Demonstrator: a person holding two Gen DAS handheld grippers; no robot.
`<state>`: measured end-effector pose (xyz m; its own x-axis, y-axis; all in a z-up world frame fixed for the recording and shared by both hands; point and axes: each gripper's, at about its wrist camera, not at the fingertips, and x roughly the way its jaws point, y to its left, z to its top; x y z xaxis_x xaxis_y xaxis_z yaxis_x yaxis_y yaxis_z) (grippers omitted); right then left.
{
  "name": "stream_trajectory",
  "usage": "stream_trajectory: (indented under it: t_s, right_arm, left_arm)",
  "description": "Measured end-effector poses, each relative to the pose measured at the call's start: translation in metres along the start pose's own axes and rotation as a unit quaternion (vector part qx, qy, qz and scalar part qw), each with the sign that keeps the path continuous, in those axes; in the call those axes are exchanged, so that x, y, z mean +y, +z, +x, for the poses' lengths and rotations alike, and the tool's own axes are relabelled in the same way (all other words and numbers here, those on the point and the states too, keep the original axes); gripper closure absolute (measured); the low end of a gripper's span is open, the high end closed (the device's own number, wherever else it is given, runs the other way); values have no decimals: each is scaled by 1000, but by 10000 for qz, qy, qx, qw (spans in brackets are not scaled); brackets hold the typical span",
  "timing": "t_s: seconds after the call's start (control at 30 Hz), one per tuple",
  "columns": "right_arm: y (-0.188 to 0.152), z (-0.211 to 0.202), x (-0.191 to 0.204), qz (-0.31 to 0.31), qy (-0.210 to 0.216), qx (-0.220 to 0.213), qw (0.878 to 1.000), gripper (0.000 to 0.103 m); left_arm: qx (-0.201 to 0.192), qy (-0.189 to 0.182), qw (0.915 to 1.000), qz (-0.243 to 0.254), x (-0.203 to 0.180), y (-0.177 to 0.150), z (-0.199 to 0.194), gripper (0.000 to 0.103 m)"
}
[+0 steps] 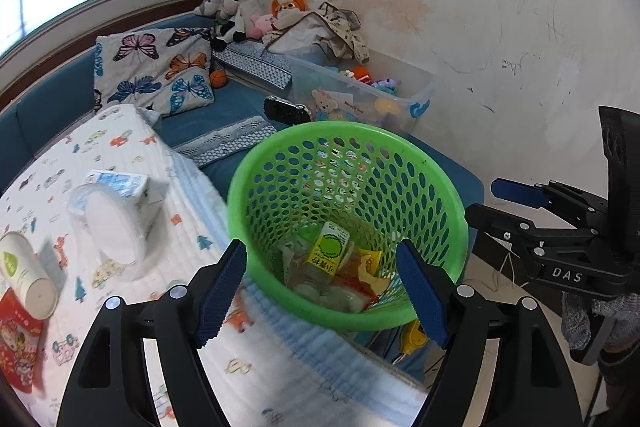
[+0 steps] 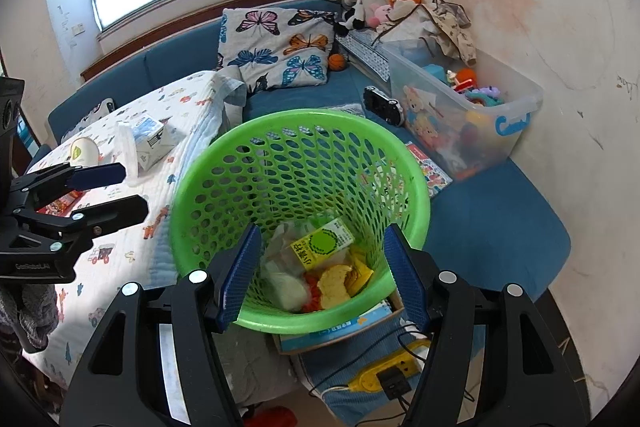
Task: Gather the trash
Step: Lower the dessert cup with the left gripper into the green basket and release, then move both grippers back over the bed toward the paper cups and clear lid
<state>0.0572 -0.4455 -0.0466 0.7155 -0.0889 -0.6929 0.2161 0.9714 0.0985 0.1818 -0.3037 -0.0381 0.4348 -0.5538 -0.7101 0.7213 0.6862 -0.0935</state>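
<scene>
Basket (image 2: 240, 163) rim between bedding and sofa edge — grippers (image 2: 322, 273) agape, empty.

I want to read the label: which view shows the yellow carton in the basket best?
The right wrist view: the carton lies sharp, its green-circle face turned up in the basket. In the left wrist view it is slightly blurred and seen more end-on.
</scene>
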Motion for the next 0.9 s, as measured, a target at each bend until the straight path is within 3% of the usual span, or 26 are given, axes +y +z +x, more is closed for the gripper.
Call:
stream_trajectory:
  t_s: [0.57,0.73,0.9]
  right_arm:
    - [9,1,58,-414,489,-32,9979,32]
    - [12,5,77,-551,622,-7,9965,31]
    - [16,10,94,-672,739,24,9950,30]
  left_arm:
    - [-242,797,9955,-462,75,-51,-67,29]
    - [-342,1199,9891,-789,110,-68,-87,29]
    - [-451,1700,9768,-1218,148,-87,-111,29]
